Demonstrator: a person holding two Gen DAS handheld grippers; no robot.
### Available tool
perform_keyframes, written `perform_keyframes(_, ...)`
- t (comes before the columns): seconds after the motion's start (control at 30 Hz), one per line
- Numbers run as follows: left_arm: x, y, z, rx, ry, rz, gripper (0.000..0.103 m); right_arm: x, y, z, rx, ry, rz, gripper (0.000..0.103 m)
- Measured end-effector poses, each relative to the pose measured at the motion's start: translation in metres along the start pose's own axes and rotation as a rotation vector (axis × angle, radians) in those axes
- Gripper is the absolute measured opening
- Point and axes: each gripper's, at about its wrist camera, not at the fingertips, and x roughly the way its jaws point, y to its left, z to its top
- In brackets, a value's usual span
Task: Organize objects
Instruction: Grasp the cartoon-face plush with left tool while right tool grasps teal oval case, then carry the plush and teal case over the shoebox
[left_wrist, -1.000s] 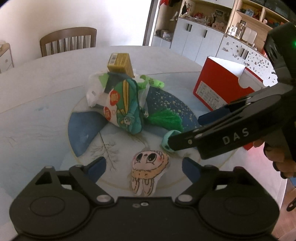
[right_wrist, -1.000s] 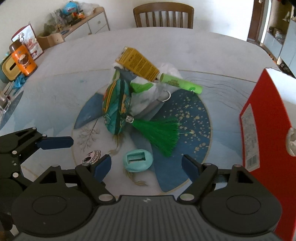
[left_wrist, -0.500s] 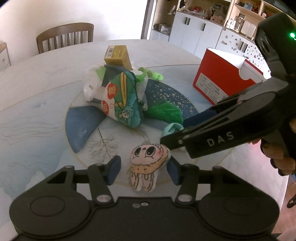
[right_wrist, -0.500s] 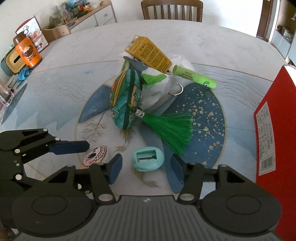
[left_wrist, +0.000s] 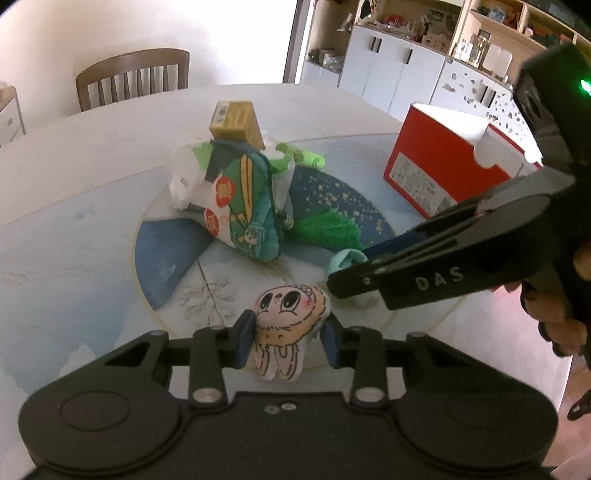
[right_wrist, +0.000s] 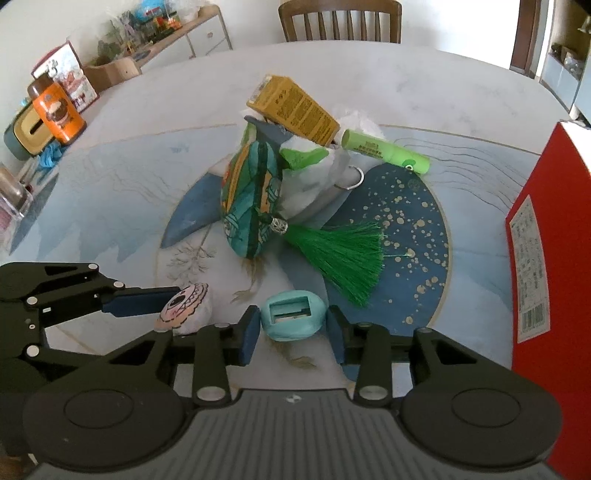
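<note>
A small cartoon-face plush (left_wrist: 291, 314) sits between the blue pads of my left gripper (left_wrist: 288, 341), which is shut on it just above the painted round disc (left_wrist: 166, 254). In the right wrist view, a teal oval case (right_wrist: 293, 319) with a rectangular slot lies on the disc, and my right gripper (right_wrist: 293, 332) is shut on it, a pad at each side. The same plush (right_wrist: 184, 306) shows at the left of that view. The two grippers are side by side, close together.
A pile stands mid-disc: a green patterned pouch (right_wrist: 251, 199) with a green tassel (right_wrist: 343, 251), a yellow box (right_wrist: 295, 107), a green tube (right_wrist: 384, 151) and a white bag (right_wrist: 317, 177). A red box (right_wrist: 543, 240) stands at right. An orange jar (right_wrist: 55, 110) is far left.
Both grippers went from wide open to shut: the left closed onto the plush, the right closed onto the teal case. Both also moved slightly forward.
</note>
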Motion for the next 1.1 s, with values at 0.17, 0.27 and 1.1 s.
perform_keyframes(0.17, -0.014, -0.003, 0.010, -0.017, -0.026, 0.001, 0.036, -0.025, -0.003, -0.001, 0.008, -0.034, 0.014, 0.038)
perform_keyframes(0.27, -0.025, -0.008, 0.019, -0.021, -0.050, -0.004, 0.036, -0.044, -0.007, -0.002, 0.022, -0.061, 0.023, 0.038)
perform_keyframes(1.1, -0.057, -0.126, 0.101, 0.113, -0.175, -0.149, 0.036, -0.191, -0.101, -0.021, 0.149, -0.258, -0.088, 0.038)
